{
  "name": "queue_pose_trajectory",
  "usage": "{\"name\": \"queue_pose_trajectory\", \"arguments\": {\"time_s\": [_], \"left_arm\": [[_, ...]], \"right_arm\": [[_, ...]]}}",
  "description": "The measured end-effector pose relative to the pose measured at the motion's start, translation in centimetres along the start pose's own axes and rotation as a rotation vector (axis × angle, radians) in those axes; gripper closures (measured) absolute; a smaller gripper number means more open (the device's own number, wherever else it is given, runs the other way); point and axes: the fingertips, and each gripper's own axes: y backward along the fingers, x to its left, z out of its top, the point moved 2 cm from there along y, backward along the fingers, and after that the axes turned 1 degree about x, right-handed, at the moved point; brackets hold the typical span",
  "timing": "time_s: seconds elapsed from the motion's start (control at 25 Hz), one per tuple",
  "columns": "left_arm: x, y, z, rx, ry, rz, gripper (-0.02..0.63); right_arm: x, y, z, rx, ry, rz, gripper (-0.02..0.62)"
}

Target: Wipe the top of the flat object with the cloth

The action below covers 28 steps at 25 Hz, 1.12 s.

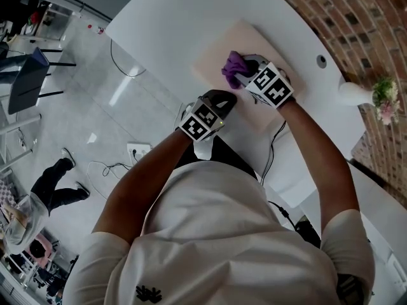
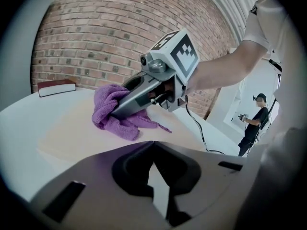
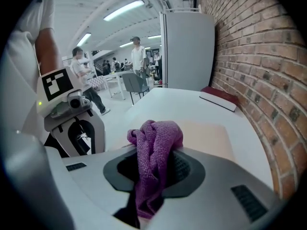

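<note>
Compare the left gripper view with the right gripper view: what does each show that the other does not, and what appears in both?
Only the left gripper view: the right gripper from outside, holding the purple cloth on the beige board, and the left gripper with nothing between its jaws. Only the right gripper view: the left gripper from outside, a tall grey cabinet and ceiling lights. Both: the cloth, the board, the white table, the red book and the brick wall.

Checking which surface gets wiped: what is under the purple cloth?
The purple cloth rests on the pale flat board, which lies on the white table. The right claw grips the cloth. The board patch directly beneath it is covered.
</note>
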Motion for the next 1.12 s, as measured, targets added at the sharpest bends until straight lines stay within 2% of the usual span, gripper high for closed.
{"name": "queue_pose_trajectory", "arguments": {"time_s": [0.48, 0.72, 0.88, 1.12], "left_arm": [[0.2, 0.1, 0.0, -0.007, 0.008, -0.004, 0.581], [0.1, 0.0, 0.0, -0.008, 0.013, -0.008, 0.581], [0.2, 0.1, 0.0, -0.009, 0.014, -0.014, 0.581], [0.2, 0.1, 0.0, -0.010, 0.013, -0.022, 0.581]], "right_arm": [[-10.9, 2.8, -2.6, 0.029, -0.106, -0.176, 0.480], [-14.6, 3.4, -3.4, 0.051, -0.169, -0.247, 0.480], [-14.1, 3.6, -1.9, -0.005, -0.205, -0.252, 0.480], [-7.1, 1.9, 2.5, -0.068, -0.101, -0.115, 0.480]]}}
